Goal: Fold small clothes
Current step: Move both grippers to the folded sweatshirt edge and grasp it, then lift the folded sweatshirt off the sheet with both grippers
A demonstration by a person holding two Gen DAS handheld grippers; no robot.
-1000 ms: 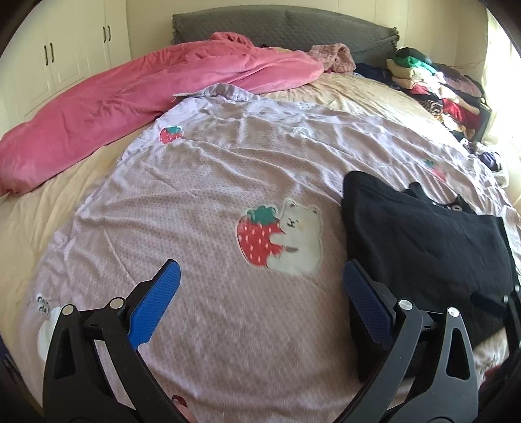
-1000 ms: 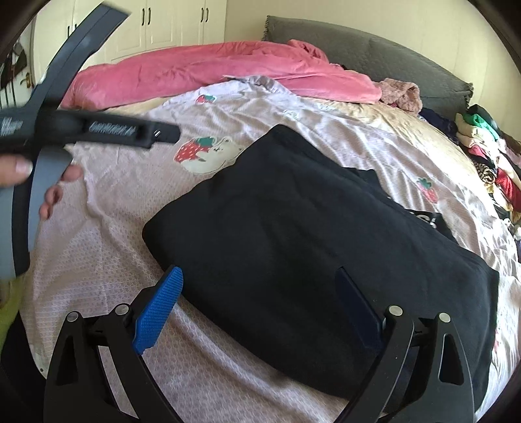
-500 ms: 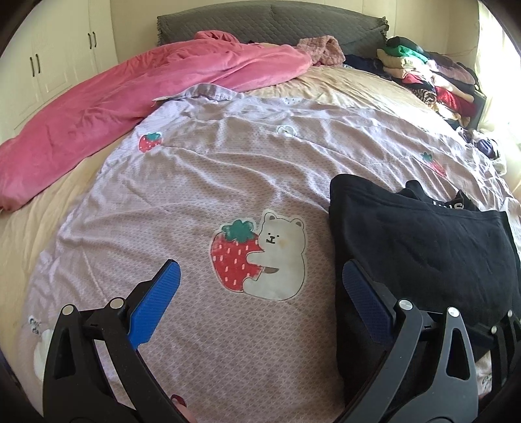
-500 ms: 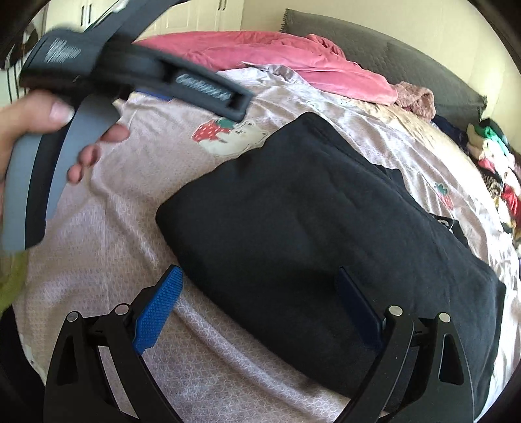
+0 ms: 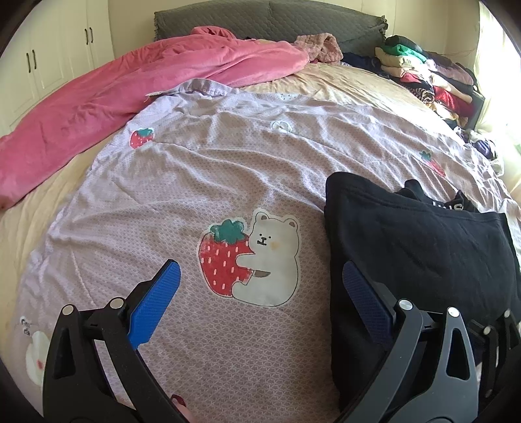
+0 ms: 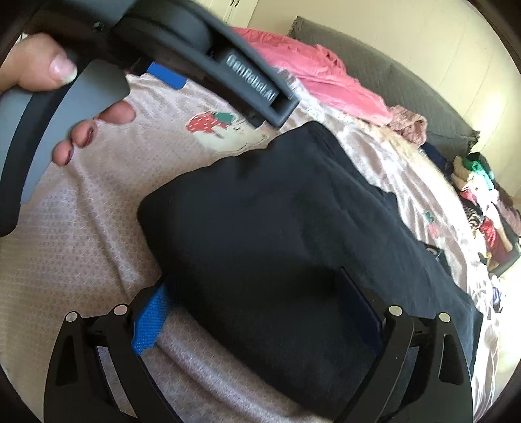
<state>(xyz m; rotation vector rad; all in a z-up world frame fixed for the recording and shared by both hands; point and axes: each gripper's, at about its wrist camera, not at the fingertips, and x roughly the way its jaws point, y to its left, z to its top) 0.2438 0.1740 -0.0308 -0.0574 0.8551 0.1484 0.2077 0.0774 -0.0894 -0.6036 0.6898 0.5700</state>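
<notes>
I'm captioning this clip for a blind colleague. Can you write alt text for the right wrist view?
An open right gripper hovers over a folded black garment lying on a lilac sheet with a strawberry-and-bear print. At upper left, a hand holds the left gripper's handle; a pink blanket and clothes pile lie beyond.

This was a bedroom in a home, no question. A wide bed (image 5: pixel 342 84) filled the view, a grey quilted headboard (image 5: pixel 270 16) at its far end. Across it lay a lilac cover (image 5: pixel 182 182) printed with a bear hugging a strawberry (image 5: pixel 250 260), and a rumpled pink blanket (image 5: pixel 130 84) ran along one side. Cream wardrobe doors (image 5: pixel 45 61) with dark handles stood against the wall, and a heap of folded clothes (image 5: pixel 426 75) sat by the sunlit edge.
</notes>
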